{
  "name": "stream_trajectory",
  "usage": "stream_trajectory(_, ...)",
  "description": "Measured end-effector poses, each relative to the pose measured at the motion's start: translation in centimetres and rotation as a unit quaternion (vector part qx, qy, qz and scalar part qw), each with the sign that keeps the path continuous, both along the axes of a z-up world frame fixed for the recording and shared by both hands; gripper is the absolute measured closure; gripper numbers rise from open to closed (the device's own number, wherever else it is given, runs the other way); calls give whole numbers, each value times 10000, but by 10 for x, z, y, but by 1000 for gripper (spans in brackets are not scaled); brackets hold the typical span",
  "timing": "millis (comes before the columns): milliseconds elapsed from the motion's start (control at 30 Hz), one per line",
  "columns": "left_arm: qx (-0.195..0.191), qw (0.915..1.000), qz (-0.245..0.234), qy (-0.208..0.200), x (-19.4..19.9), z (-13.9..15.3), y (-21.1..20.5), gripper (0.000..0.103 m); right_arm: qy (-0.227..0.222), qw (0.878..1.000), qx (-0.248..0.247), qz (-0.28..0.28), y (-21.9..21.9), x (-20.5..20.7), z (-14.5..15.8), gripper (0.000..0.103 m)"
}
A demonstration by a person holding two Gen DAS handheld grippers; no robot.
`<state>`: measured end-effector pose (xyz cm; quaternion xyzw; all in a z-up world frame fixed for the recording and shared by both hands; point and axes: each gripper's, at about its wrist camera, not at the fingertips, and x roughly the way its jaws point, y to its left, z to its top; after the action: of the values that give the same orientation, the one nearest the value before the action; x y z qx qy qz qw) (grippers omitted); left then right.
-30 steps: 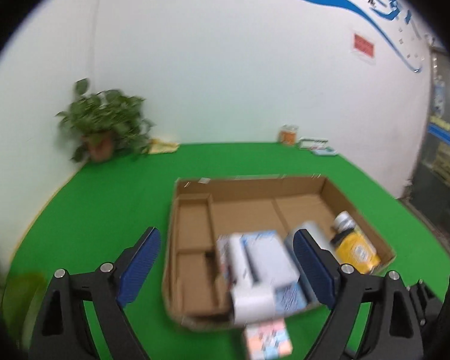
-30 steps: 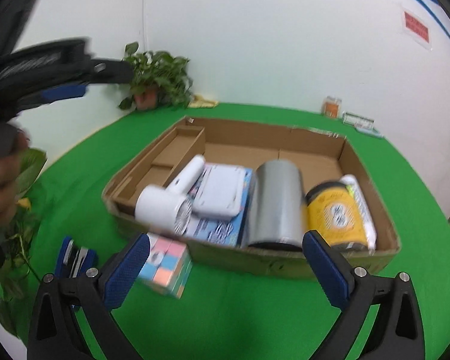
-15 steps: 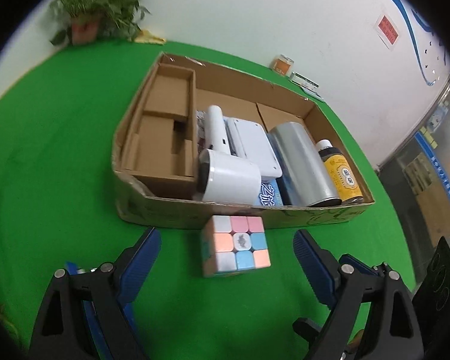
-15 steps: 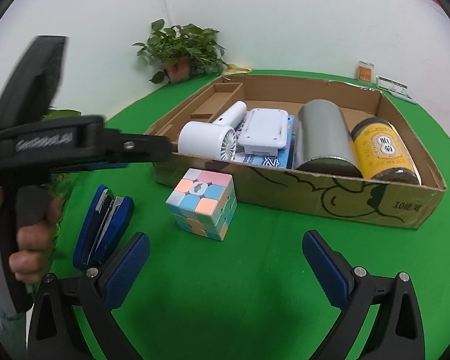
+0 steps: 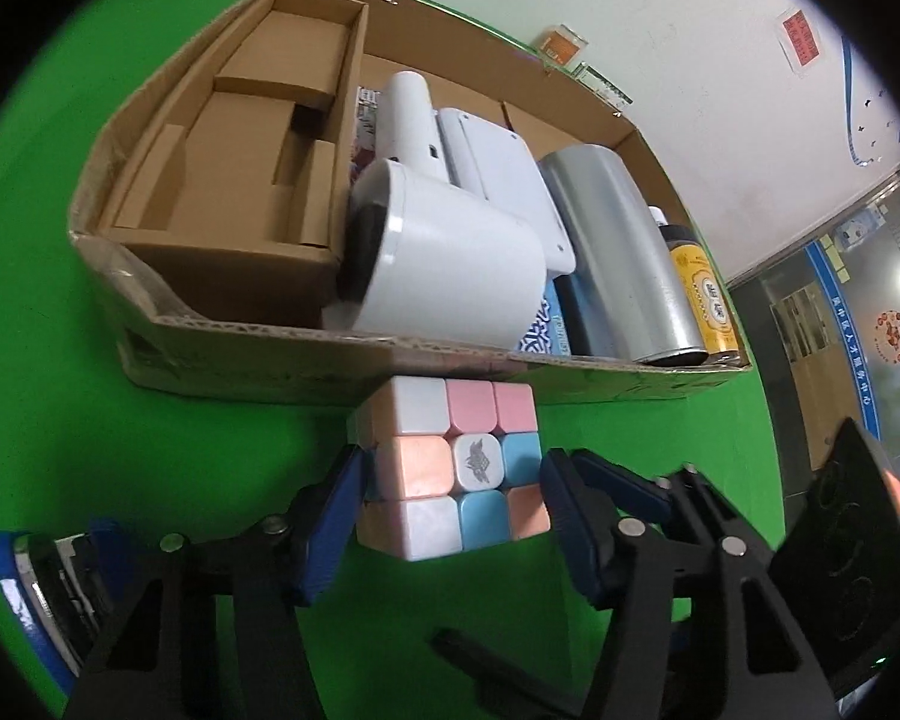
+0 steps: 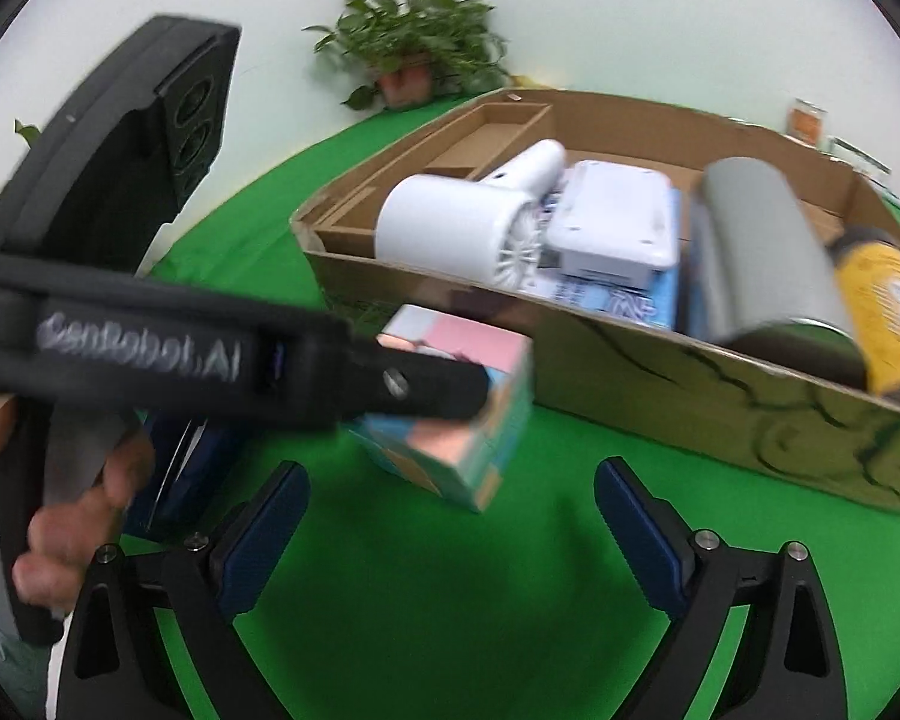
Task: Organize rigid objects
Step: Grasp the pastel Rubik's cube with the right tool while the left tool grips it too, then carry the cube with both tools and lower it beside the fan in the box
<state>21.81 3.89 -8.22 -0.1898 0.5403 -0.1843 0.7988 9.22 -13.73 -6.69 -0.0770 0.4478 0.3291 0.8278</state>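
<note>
A pastel puzzle cube [image 5: 450,468] rests on the green cloth just in front of the cardboard box [image 5: 240,324]. My left gripper [image 5: 453,471] straddles it, jaws closing, blue pads [image 5: 336,516] against its left and right faces. In the right wrist view the left gripper's black finger [image 6: 426,387] lies across the cube [image 6: 474,420]. My right gripper [image 6: 450,471] hovers over bare cloth just short of the cube. Its jaws are wide and closing a little, with nothing gripped.
The box [image 6: 690,384] holds a white hair dryer [image 5: 444,264], a white case [image 5: 498,168], a silver cylinder [image 5: 618,258] and a yellow jar [image 5: 708,300]; its left compartments are empty. A blue stapler [image 5: 36,588] lies left of the cube. A potted plant [image 6: 408,54] stands by the wall.
The left gripper dropped and tilted down onto the cube, and its jaws narrowed from wide open to the cube's sides. The right gripper sank closer to the cloth and the cube.
</note>
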Motion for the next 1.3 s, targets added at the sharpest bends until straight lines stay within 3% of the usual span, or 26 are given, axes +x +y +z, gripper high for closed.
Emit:
stream_trajectory(67, -82, 9999, -90, 66, 0, 0, -2, 45, 52, 9999, 24, 131, 5, 6, -9, 16)
stream_trajectory(133, -180, 9995, -187, 151, -5, 0, -5, 46, 169, 9997, -3, 170, 3, 8, -17, 30)
stream_trajectory(267, -106, 9990, -386, 181, -23, 2, -20, 46, 166, 9996, -120, 184, -7, -7, -19, 30)
stream_trajectory(467, -482, 9966, -393, 546, -29, -10, -20, 44, 127, 9998, -67, 137, -29, -21, -10, 31)
stream_trajectory(733, -796, 9933, -272, 788, -14, -18, -15, 41, 1, 9991, -397, 121, -9, -10, -19, 38)
stream_trajectory(900, -734, 9941, -305, 736, -15, -14, -16, 45, -34, 9987, -516, -12, -3, -9, -15, 41)
stream_trajectory(1033, -527, 9975, -345, 332, -21, 15, -23, 49, -230, 9985, -464, -174, -4, -7, 2, 41)
stream_trajectory(1300, -400, 9970, -414, -517, 5, 97, -29, 49, -1037, 9938, -163, -368, 2, 22, 79, 41)
